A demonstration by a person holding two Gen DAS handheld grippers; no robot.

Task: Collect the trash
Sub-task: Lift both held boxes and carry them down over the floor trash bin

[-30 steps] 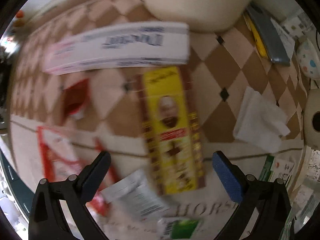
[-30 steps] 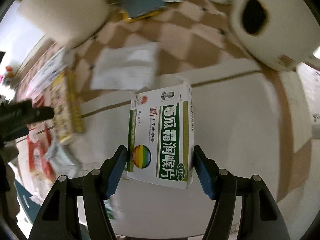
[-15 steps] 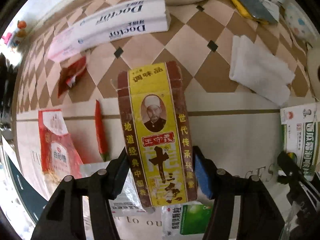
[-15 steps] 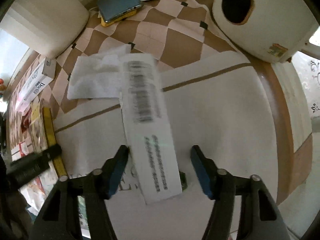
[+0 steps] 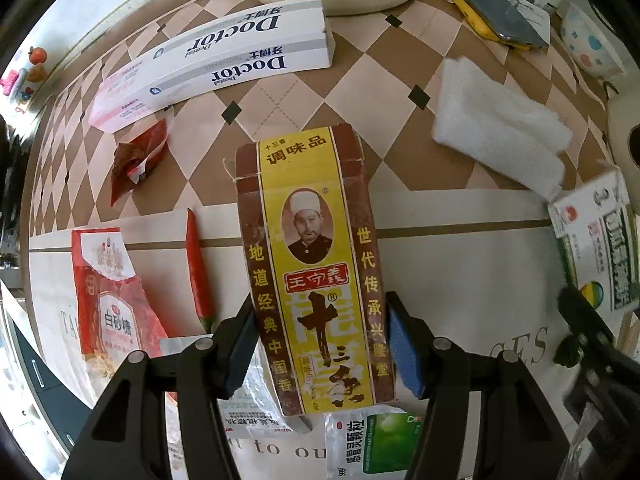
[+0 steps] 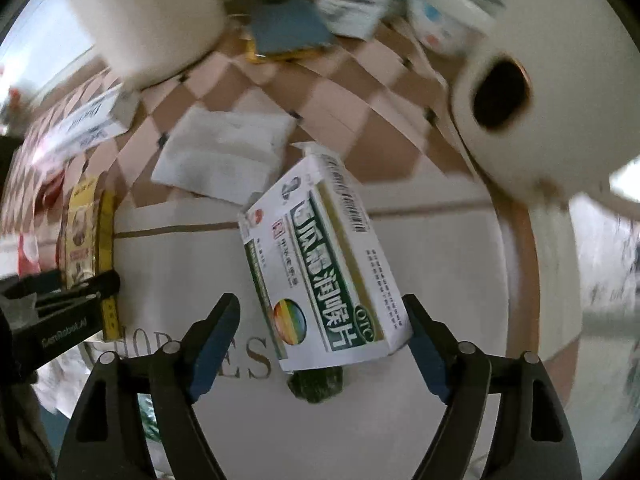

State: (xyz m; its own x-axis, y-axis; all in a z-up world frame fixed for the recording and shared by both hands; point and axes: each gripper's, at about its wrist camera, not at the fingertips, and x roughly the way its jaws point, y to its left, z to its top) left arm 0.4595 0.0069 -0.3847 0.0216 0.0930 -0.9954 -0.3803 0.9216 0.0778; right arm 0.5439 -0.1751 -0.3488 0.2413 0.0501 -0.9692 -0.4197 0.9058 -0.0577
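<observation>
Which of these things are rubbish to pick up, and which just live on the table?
Rubbish: spice box, lozenge box, toothpaste boxes, red wrapper, sugar bag, sachet.

Just lying about: phone, dotted bowl, paper roll.

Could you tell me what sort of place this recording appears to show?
Probably a home dining or kitchen table: a checked tablecloth strewn with household packaging, such as a spice box, a toothpaste box and a medicine box, beside a toilet paper roll.

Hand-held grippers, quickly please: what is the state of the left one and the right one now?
Left hand-held gripper: shut on the yellow spice box.
Right hand-held gripper: open, jaws just widened; the green-and-white medicine box sits between them, left pad clear of it.
</observation>
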